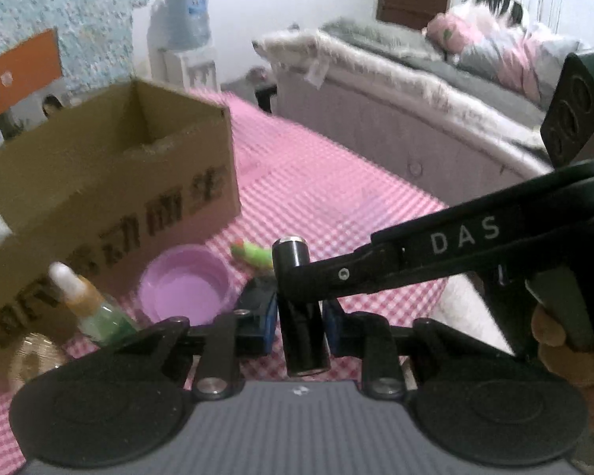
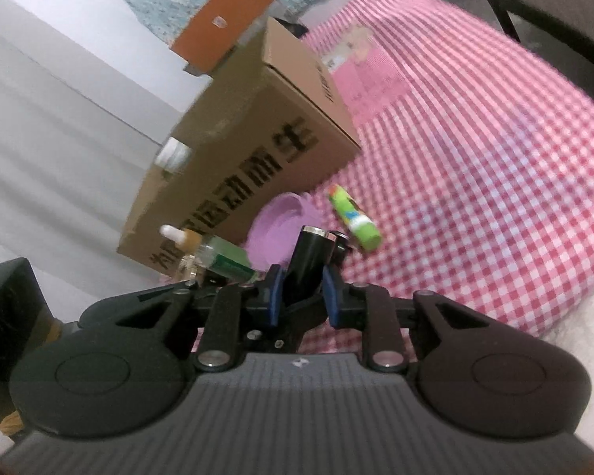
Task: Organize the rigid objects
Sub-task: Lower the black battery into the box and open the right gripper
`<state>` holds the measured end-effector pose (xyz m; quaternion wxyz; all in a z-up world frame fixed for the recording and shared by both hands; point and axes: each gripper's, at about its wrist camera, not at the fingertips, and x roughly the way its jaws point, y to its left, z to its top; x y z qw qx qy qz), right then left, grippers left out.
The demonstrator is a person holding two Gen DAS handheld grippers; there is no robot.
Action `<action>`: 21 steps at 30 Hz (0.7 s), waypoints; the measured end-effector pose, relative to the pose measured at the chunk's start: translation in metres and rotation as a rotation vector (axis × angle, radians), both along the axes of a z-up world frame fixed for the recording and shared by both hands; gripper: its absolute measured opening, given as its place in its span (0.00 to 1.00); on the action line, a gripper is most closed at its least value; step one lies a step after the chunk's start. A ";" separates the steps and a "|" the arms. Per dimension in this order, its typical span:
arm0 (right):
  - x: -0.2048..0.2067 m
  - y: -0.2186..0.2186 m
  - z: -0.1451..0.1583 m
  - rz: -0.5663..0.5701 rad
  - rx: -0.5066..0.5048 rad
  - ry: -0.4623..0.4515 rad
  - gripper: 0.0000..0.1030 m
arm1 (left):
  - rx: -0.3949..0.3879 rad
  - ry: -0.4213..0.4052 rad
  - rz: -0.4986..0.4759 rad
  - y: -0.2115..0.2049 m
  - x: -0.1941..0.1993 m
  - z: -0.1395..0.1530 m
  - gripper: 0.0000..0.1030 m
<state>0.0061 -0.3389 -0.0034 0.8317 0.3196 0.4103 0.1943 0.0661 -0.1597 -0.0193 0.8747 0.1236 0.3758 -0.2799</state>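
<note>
A black cylinder (image 1: 301,316) with metal ends stands between the blue pads of my left gripper (image 1: 300,316), which is shut on its lower part. My right gripper (image 1: 293,277) reaches in from the right and is shut on the upper part of the same cylinder. In the right wrist view the cylinder (image 2: 307,263) sits between that gripper's (image 2: 303,297) blue pads. An open cardboard box (image 1: 111,182) stands at the left on the pink checked cloth (image 1: 336,182); it also shows in the right wrist view (image 2: 249,146).
A purple bowl (image 1: 186,289), a green dropper bottle (image 1: 95,308) and a green glue stick (image 1: 253,255) lie in front of the box. A gold round item (image 1: 31,360) is at lower left. A bed (image 1: 415,91) stands behind the cloth.
</note>
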 end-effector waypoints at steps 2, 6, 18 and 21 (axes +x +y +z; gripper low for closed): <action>-0.002 0.007 0.017 0.011 -0.014 -0.039 0.20 | -0.012 -0.044 0.020 0.008 -0.005 0.017 0.25; 0.005 0.027 0.059 0.074 -0.027 -0.157 0.20 | -0.015 -0.158 0.075 0.027 -0.010 0.058 0.25; 0.114 0.126 0.143 0.352 -0.035 -0.255 0.20 | 0.040 -0.145 0.288 0.105 0.075 0.115 0.25; 0.154 0.160 0.136 0.409 -0.059 -0.150 0.20 | 0.061 -0.046 0.324 0.123 0.111 0.099 0.24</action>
